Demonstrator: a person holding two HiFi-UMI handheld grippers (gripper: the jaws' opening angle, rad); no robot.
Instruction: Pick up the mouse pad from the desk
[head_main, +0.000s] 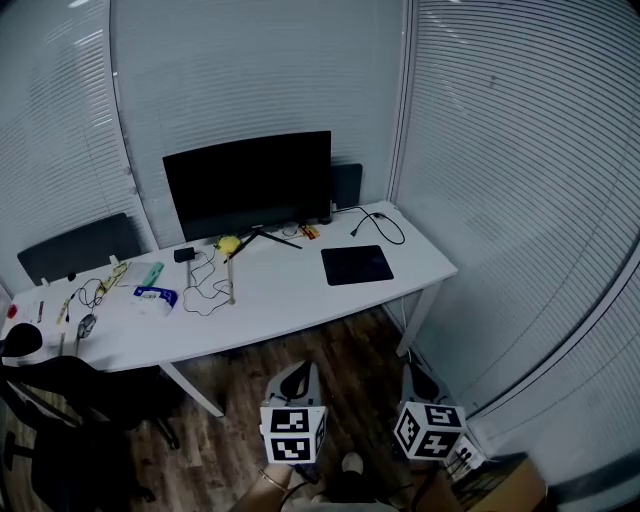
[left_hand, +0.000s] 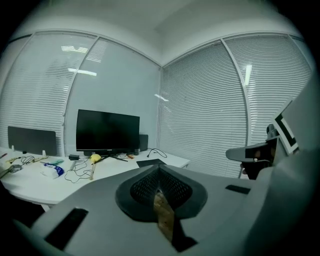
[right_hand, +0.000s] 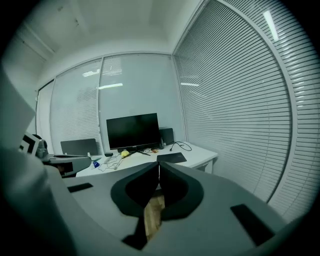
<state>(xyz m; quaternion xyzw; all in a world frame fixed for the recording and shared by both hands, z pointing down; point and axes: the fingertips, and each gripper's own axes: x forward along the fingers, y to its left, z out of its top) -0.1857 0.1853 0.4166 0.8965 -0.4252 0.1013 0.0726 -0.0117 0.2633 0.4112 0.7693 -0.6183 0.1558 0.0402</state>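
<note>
A white counter (head_main: 290, 300) carries a black monitor (head_main: 248, 185) at the back, and the mouse pad (head_main: 356, 264) lies flat near its right end. Well short of it, over the floor (head_main: 330, 350), the left claw (head_main: 295, 378) and right claw (head_main: 420, 385) are both closed and empty. A small yellow thing (head_main: 229, 243), perhaps a toy, lies by the monitor's stand.

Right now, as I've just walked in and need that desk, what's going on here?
A person stands back from the white desk, holding tongs in each hand. The left tongs and the right tongs are both shut and empty, pointed toward the desk. The black mouse pad lies flat near the desk's right end in the head view, to the right of the monitor, untouched. Nothing has been picked up yet.
</note>
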